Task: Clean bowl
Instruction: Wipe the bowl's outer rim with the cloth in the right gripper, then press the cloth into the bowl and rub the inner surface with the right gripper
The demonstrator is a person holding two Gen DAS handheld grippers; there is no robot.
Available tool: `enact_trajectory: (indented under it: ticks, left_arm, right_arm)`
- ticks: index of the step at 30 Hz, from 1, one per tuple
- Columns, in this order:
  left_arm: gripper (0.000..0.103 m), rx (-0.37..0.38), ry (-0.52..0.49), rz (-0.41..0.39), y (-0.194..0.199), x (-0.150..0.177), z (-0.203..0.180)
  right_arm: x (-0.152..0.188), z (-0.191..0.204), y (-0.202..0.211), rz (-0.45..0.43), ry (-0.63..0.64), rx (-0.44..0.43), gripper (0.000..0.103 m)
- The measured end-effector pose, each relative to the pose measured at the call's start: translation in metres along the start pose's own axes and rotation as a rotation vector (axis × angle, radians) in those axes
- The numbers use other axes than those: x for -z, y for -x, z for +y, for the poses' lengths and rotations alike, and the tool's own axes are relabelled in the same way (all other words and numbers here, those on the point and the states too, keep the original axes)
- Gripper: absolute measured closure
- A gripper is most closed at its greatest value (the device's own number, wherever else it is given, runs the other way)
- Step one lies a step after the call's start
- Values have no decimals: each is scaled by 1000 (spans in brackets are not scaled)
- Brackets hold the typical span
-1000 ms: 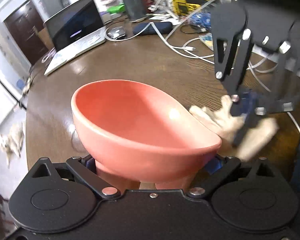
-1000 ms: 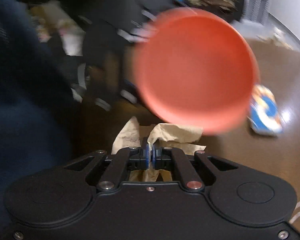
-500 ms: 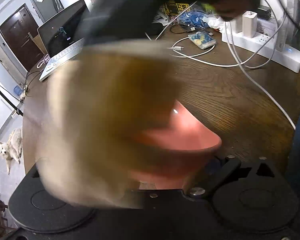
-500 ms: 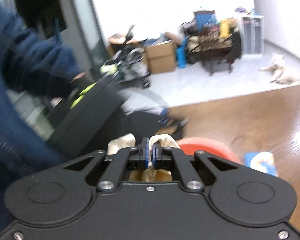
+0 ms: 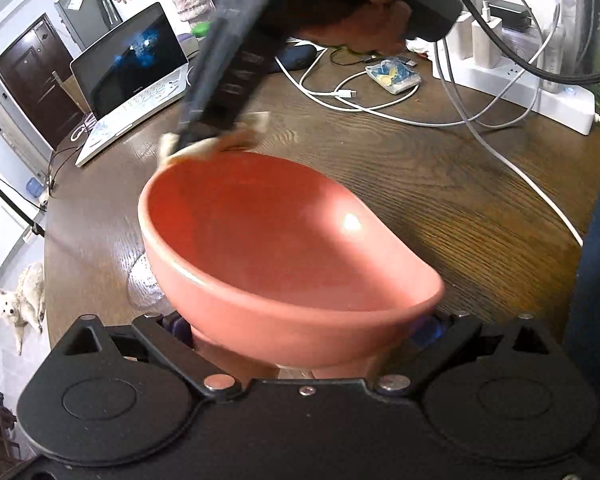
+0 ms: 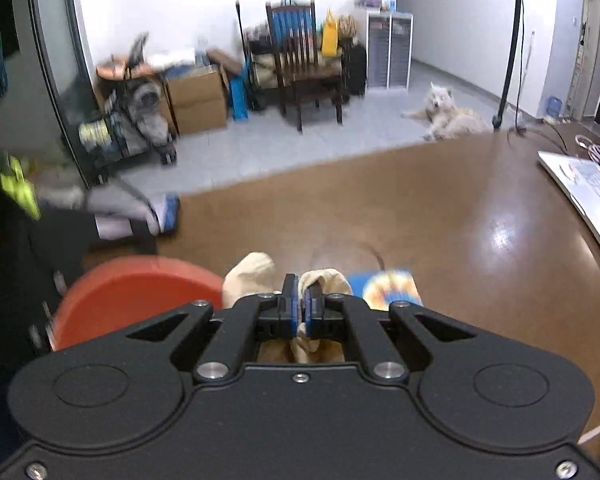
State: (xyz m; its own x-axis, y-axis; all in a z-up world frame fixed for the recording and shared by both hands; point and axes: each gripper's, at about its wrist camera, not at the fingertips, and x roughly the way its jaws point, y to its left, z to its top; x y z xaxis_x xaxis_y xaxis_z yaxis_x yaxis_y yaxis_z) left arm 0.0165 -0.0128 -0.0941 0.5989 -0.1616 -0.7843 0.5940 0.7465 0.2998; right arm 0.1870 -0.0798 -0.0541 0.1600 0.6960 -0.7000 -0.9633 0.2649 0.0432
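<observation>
Between the fingers of the left gripper (image 5: 304, 328) sat the red bowl (image 5: 276, 240), held by its foot just in front of the camera and tipped so that its open inside faced up and away; the two blue-padded jaws were closed against the base from either side. At the bowl's far rim lay a beige cloth (image 5: 216, 140), touching the edge, and it was pinched in the right gripper (image 5: 188, 136), which reached down from above as a blurred black shape. From the right wrist view that gripper (image 6: 300, 312) had its blue pads drawn together on the cloth (image 6: 252, 276), folds of fabric bulging out on both sides, with the bowl (image 6: 140, 296) just beside and to the left of it. Below everything spread the dark wooden table (image 5: 440, 200). Farther off on it stood an open laptop (image 5: 132, 80), white cables (image 5: 340, 96), a small blue and yellow packet (image 5: 392, 76) and a white power strip (image 5: 532, 92). On the floor beyond lay a white dog (image 6: 448, 116).
</observation>
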Motion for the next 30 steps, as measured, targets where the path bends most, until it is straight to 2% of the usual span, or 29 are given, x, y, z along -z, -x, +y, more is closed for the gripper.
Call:
enact_trajectory:
  ticks: [5,8,14,21,25,30]
  left_arm:
    - [5,5,16,-1,-1,0,1]
    - [5,5,-10,9,-3,2,-2]
    - [5,8,9,15,-5,3,1]
    - [5,6,12,18,-4,5,2]
    - [5,3,11,15,-3,6,2]
    - [5,-2,4,12,-3,5,1]
  right_arm:
    - [29,7,0,81,33,17,99]
    - [46,16,3,124,55,22,99]
    - [59,28,21,156,88,4,99]
    - [46,20,40,123,98,25,99]
    - [35,22,52,84,100,-17,99]
    - [30,43,52,79,153,-74,99]
